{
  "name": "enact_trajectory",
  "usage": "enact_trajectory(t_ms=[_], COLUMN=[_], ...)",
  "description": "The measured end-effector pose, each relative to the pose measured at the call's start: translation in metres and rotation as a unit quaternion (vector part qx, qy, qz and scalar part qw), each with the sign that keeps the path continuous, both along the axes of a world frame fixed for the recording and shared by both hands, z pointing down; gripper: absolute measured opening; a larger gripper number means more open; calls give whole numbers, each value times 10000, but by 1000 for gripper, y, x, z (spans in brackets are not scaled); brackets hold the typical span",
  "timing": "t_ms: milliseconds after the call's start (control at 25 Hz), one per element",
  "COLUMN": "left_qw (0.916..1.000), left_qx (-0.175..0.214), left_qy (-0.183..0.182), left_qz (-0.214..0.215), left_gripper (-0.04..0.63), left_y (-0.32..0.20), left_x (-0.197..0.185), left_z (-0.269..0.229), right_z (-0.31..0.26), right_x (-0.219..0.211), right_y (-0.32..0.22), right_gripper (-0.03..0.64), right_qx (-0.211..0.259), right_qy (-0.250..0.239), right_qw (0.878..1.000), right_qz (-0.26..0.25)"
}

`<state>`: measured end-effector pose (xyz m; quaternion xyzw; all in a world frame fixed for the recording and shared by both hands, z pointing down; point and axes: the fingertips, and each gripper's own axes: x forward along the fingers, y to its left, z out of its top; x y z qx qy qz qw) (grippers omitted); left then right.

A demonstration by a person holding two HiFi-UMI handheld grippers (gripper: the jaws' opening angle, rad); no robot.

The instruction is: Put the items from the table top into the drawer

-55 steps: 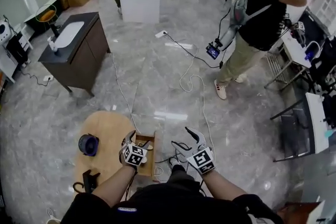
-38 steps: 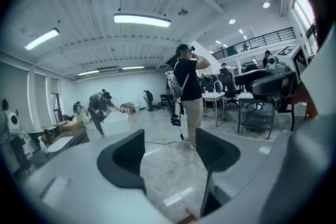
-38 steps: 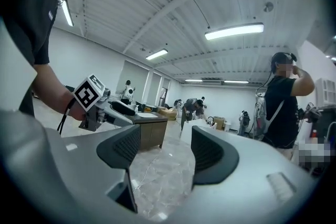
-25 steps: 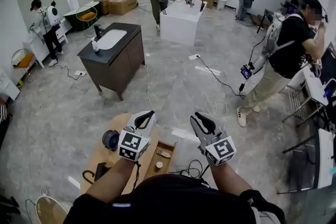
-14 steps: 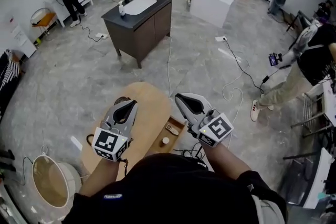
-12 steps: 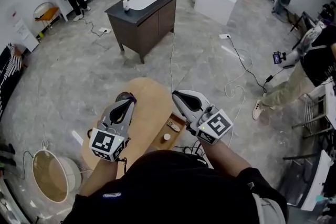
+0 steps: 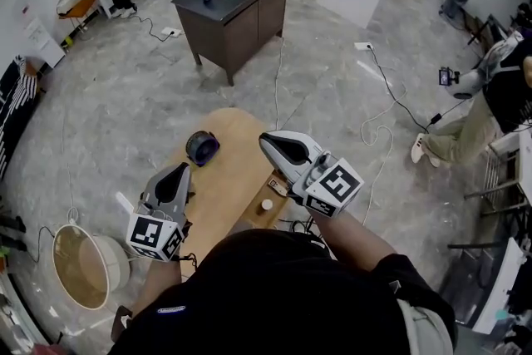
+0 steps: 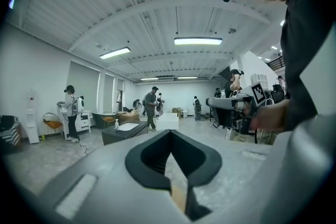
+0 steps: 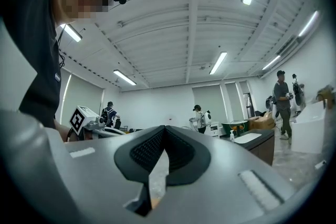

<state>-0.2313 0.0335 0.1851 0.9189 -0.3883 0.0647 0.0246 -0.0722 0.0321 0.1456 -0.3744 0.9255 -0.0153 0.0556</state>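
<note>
Both hand-held grippers are held up over the table (image 7: 229,179), an oval wooden top seen from the head view. The left hand-held gripper (image 7: 180,171) is seen over the table's left edge; its jaws are clenched tip to tip with nothing between them, as shown in the left gripper view. The right hand-held gripper (image 7: 268,140) is seen over the table's right side, above the drawer (image 7: 252,218); its jaws are likewise pressed together and empty in the right gripper view. A round dark purple item (image 7: 202,147) is found on the table top, towards the far end, between the two grippers' tips and touched by neither. The drawer is pulled open at the table's right side, and a small white round object (image 7: 266,204) is seen lying in it; a second small thing beside it is partly hidden by the right gripper and cannot be made out. A round basket (image 7: 83,270) is seen on the floor to the left of the table. Further off, a dark cabinet with a white sink (image 7: 237,0) is noted, and cables are seen running over the grey floor. Other people are visible at the room's edges.
</note>
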Motion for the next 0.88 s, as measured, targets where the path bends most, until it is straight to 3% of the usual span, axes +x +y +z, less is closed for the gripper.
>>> enact_trajectory(t_ms=[880], left_qw=[9970], left_qx=[-259], left_qy=[165], left_qz=[712], left_gripper=[7], left_y=[0], left_x=[54], left_z=[4], right_z=[10], right_x=[61], right_y=[12], right_gripper=[29], right_qx=[-55], right_qy=[274], right_qw=[9955], right_qz=[902])
